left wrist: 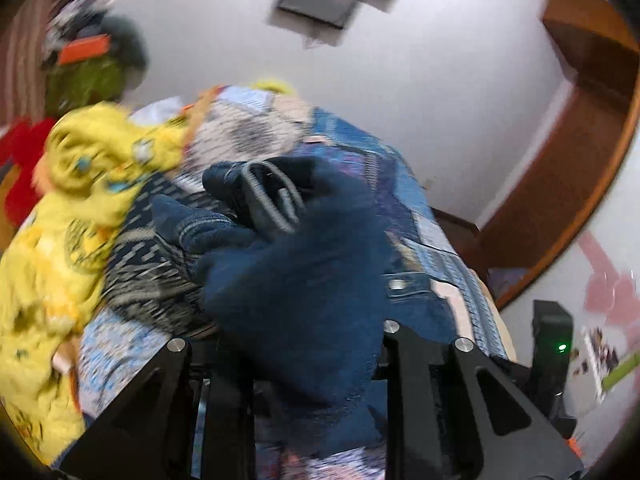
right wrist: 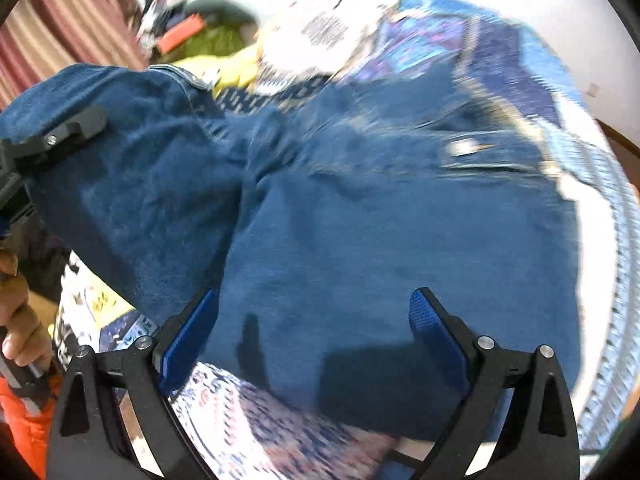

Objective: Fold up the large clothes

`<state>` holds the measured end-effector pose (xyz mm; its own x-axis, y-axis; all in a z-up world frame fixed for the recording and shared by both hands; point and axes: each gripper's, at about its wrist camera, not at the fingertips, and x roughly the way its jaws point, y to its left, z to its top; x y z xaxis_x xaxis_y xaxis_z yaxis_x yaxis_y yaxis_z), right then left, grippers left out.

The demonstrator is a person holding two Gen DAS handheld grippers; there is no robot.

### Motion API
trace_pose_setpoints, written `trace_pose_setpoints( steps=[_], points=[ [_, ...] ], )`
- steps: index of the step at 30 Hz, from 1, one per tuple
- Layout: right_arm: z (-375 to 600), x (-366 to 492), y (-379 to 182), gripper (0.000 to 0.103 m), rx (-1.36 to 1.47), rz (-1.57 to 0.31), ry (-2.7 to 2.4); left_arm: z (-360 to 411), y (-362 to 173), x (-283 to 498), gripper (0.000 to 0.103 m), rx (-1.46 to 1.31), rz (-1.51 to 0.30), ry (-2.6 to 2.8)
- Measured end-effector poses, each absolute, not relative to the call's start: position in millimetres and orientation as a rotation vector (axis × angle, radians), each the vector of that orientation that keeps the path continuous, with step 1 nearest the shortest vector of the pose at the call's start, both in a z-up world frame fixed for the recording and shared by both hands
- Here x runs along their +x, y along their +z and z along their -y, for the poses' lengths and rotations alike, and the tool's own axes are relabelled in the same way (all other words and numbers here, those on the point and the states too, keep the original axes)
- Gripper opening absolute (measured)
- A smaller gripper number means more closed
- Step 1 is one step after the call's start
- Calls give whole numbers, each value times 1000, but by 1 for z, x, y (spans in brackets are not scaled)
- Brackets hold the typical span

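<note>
A pair of dark blue jeans [right wrist: 380,232] lies spread on a patterned blue bedspread [right wrist: 520,64]. My right gripper [right wrist: 314,340] is open just above the jeans, its blue pads [right wrist: 436,344] wide apart and holding nothing. My left gripper [left wrist: 296,344] is shut on one part of the jeans [left wrist: 296,280], which bunches up over its fingers and hides them. In the right wrist view the left gripper [right wrist: 60,136] lifts that part at the left edge.
A yellow garment [left wrist: 80,208] and a black-and-white patterned cloth [left wrist: 152,272] lie on the bed to the left. Red cloth [left wrist: 24,160] and a green pile [left wrist: 88,76] are farther left. A white wall [left wrist: 420,80] and wooden door frame [left wrist: 560,200] stand behind the bed.
</note>
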<state>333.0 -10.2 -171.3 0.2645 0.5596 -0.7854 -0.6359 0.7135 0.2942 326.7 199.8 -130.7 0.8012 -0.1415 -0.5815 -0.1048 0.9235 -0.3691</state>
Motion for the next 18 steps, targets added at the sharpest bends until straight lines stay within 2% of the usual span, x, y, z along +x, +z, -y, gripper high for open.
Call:
trace_pose_setpoints(
  steps=[7, 13, 18],
  points=[
    [111, 345, -151, 96, -25, -942, 608, -85, -122, 374, 23, -257, -678, -163],
    [172, 354, -157, 96, 48, -954, 495, -8, -185, 398, 23, -144, -872, -249],
    [204, 352, -159, 96, 95, -959, 454, 22, -224, 388, 23, -24, -954, -282]
  ],
)
